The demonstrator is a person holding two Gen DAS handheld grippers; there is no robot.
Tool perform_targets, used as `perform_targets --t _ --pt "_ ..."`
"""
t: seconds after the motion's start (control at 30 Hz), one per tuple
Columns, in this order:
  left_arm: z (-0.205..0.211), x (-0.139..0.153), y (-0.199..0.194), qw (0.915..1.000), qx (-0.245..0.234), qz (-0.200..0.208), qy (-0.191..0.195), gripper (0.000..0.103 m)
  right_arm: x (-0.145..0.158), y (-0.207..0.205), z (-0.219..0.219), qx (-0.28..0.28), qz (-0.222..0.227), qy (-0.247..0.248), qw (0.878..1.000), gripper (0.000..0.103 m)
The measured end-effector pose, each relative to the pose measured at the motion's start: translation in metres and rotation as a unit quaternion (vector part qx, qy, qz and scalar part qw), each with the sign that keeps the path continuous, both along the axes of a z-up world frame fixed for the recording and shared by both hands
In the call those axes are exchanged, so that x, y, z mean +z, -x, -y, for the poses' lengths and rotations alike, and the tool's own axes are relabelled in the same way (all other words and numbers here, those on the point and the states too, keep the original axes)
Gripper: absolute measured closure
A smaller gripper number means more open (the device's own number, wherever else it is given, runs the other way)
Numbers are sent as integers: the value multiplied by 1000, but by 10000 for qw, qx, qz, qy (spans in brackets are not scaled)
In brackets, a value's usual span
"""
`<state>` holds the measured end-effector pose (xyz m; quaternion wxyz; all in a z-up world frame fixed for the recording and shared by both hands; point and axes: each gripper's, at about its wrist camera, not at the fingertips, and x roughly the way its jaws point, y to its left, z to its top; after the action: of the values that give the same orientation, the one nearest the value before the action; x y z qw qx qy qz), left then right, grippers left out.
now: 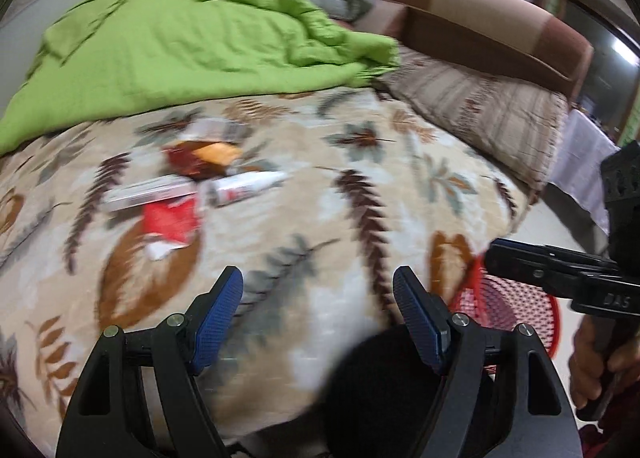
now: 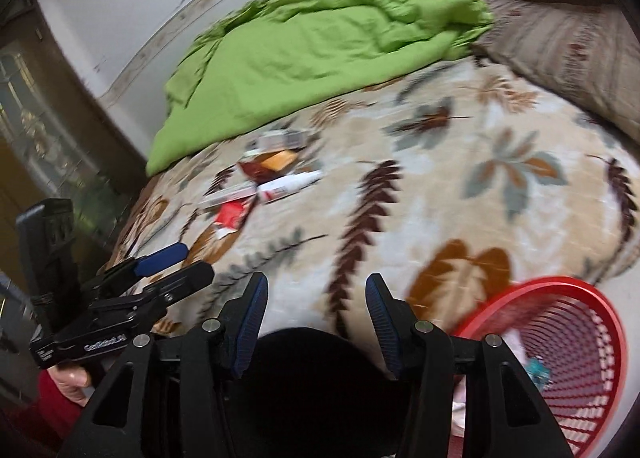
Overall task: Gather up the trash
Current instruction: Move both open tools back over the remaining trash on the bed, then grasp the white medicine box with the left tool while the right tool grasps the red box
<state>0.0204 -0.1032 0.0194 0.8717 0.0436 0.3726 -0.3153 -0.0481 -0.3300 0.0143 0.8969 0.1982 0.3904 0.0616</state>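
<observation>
A small pile of trash lies on the leaf-patterned bed cover: a red wrapper, a white box, a white tube, a dark red and orange packet and a pale wrapper behind. The pile also shows in the right wrist view, with the red wrapper and the tube. My left gripper is open and empty, short of the pile. My right gripper is open and empty, beside a red mesh basket at the bed's near edge.
A crumpled green blanket covers the far part of the bed. A striped pillow and a brown headboard lie at the right. The basket holds a few scraps. A wall runs along the far side.
</observation>
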Motion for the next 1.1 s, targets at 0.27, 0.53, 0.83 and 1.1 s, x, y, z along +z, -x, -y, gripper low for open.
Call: perform_targets --t 0.27,0.53,0.83,1.1 --pt "-66 -13 -55 9947 971 -320 -99 27 -12 -46 -44 603 -259 -200 9976 59" --pt "-117 -19 -79 9827 1784 -491 100 27 -42 -130 -71 966 -663 -742 9903 59" --pt "-144 -17 -100 9813 1843 -532 171 27 -88 -233 -96 766 -1254 -1085 9832 59" --pt "-151 -14 -131 9831 1737 -530 251 27 -116 -259 -109 799 -1495 -1325 9766 96"
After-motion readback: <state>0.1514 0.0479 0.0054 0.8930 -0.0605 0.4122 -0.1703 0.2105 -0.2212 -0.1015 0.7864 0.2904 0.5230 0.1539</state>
